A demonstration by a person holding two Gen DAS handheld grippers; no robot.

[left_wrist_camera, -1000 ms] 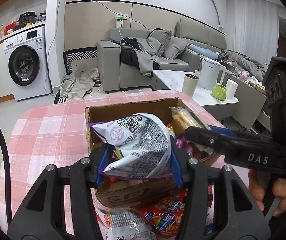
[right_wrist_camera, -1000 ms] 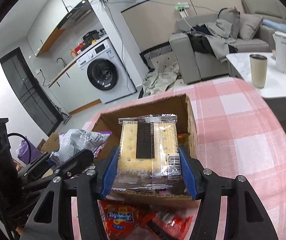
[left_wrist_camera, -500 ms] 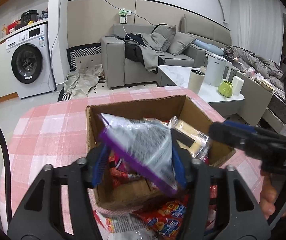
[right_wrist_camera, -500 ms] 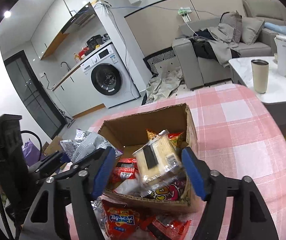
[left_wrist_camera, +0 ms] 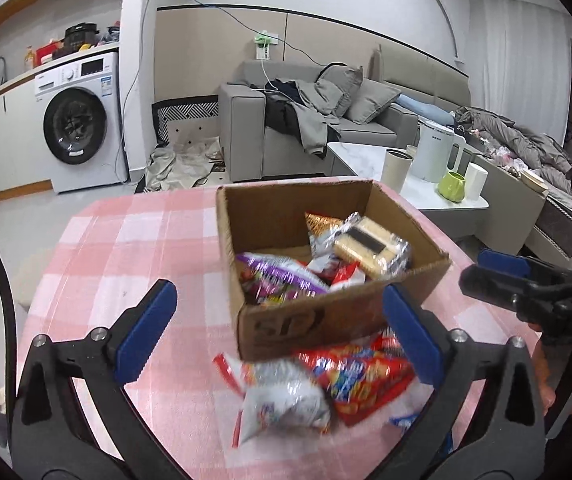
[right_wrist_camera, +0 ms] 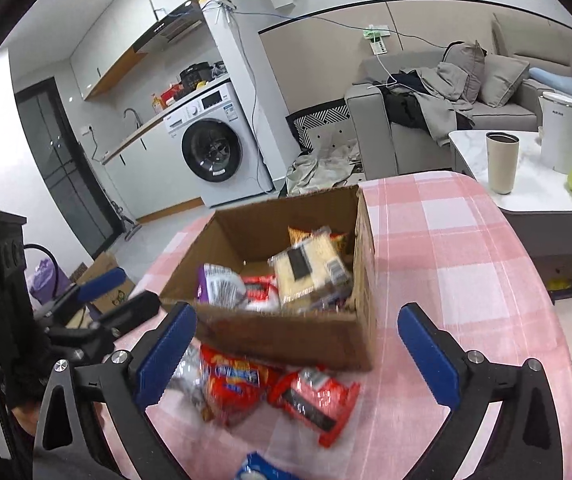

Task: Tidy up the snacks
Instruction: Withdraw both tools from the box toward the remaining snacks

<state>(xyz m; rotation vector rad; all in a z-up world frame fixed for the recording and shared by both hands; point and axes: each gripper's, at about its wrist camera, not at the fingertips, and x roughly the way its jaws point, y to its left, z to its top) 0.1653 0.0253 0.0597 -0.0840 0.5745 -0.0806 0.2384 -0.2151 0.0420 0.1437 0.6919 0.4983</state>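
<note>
An open cardboard box (left_wrist_camera: 337,316) (right_wrist_camera: 286,340) stands on the pink checked table. Inside lie a purple and silver bag (left_wrist_camera: 278,276) (right_wrist_camera: 218,284), a cracker pack (left_wrist_camera: 369,244) (right_wrist_camera: 305,268) and other snack packets. Loose snacks lie in front of the box: a silver bag (left_wrist_camera: 286,400), red packets (left_wrist_camera: 361,372) (right_wrist_camera: 234,384) (right_wrist_camera: 313,404). My left gripper (left_wrist_camera: 282,332) is open and empty, held near the box's front. My right gripper (right_wrist_camera: 297,352) is open and empty too, also before the box. Each gripper shows in the other's view, the right one (left_wrist_camera: 525,280) and the left one (right_wrist_camera: 98,300).
A pink checked tablecloth (left_wrist_camera: 126,248) (right_wrist_camera: 465,260) covers the table. Beyond it stand a white side table (right_wrist_camera: 525,188) with a cup, kettle and green mug, a grey sofa (left_wrist_camera: 305,128) and a washing machine (left_wrist_camera: 78,120). A blue packet (right_wrist_camera: 262,468) lies at the near edge.
Both grippers opened and dropped their snacks into the box: the purple bag from the left, the cracker pack from the right. Both grippers pulled back and up.
</note>
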